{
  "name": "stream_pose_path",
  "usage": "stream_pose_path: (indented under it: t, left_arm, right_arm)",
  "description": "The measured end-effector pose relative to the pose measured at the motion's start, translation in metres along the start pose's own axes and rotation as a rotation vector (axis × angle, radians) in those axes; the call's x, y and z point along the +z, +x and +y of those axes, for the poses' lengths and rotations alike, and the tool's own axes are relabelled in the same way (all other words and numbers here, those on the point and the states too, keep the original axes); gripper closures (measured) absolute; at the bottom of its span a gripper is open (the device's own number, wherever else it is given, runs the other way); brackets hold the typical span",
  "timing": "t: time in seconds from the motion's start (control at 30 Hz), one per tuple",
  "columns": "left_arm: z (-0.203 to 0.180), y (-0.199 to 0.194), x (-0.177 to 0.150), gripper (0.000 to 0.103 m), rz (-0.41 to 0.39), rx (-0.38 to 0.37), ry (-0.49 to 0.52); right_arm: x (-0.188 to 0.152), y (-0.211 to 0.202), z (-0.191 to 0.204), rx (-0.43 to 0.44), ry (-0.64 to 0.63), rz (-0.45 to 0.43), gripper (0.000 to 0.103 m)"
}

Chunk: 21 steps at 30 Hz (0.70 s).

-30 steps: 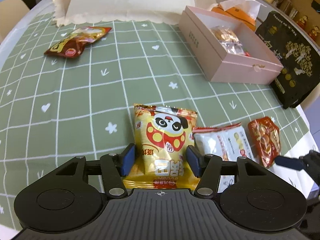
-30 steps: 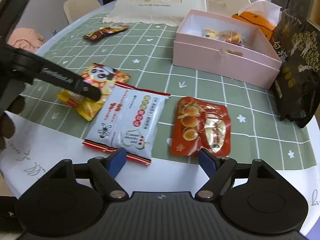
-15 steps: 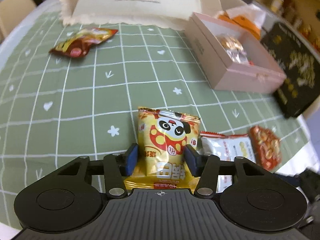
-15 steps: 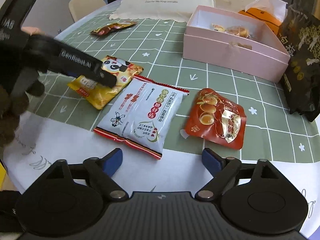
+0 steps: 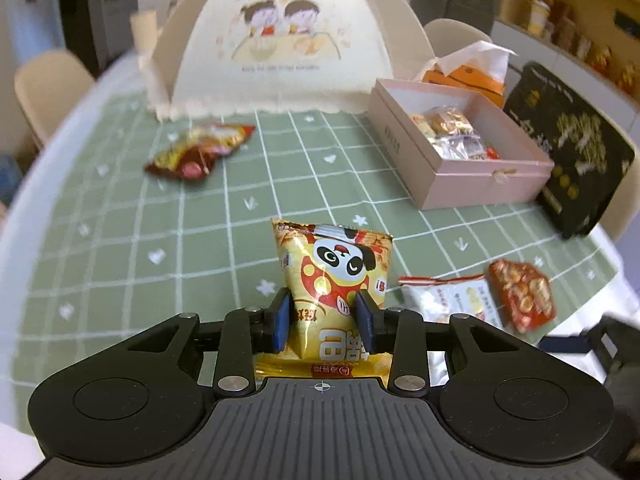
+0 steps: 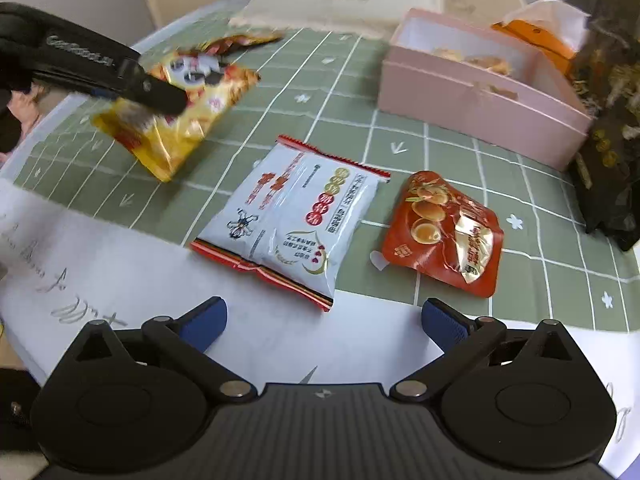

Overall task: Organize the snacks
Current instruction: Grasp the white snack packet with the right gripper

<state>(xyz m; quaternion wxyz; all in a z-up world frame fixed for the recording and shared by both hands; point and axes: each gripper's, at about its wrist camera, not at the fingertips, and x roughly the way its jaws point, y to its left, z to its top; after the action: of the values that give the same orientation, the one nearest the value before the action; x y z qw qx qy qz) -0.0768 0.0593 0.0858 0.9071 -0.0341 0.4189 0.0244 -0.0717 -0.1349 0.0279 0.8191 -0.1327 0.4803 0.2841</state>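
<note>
The left hand-held gripper (image 5: pixel 324 322) pinches the yellow panda snack bag (image 5: pixel 334 280) low across its middle, so the bag hangs lifted clear of the table (image 5: pixel 120 208), presumably ready to carry. The right hand-held gripper (image 6: pixel 322 320) hovers with its jaws wide and empty near the table's front edge, facing the white snack packet (image 6: pixel 292 216) and the red one (image 6: pixel 444 232) just beside it. Farther back sits the open pink box (image 5: pixel 472 184), already holding some wrapped snacks, the likely destination. Another red-brown packet (image 5: pixel 200 150) lies well apart, near the food cover (image 5: pixel 280 40).
</note>
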Motion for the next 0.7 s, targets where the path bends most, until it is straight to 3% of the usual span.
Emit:
stream_pose_path:
  t: [0.03,0.17,0.37,0.43,0.57,0.6,0.7]
  left_arm:
    - [-0.001,-0.002,-0.001,0.064,-0.006,0.011,0.013]
    - [0.002,-0.005,-0.001,0.064,-0.005,0.013,-0.011]
    - [0.0,-0.001,-0.003,0.064,0.007,0.0,-0.03]
    - [0.001,-0.003,-0.003,0.064,0.01,-0.002,-0.027]
    - [0.007,-0.006,-0.003,0.064,0.012,0.005,-0.038]
    - [0.008,-0.006,-0.004,0.064,0.014,0.007,-0.044]
    - [0.011,-0.003,-0.004,0.064,0.024,0.012,-0.06]
  right_arm:
    - [0.005,-0.003,-0.004,0.022,0.035,0.017,0.007]
    - [0.021,-0.02,-0.016,0.105,0.158,-0.046,0.008]
    - [0.041,0.0,-0.006,0.144,0.196,0.038,0.009]
    - [0.041,0.006,-0.002,0.084,0.173,0.041,0.015]
    - [0.036,0.002,0.012,-0.227,0.012,-0.034,0.019]
    - [0.034,-0.002,0.014,-0.259,-0.024,-0.058,0.019]
    - [0.031,-0.018,0.012,-0.141,-0.03,-0.094,0.019]
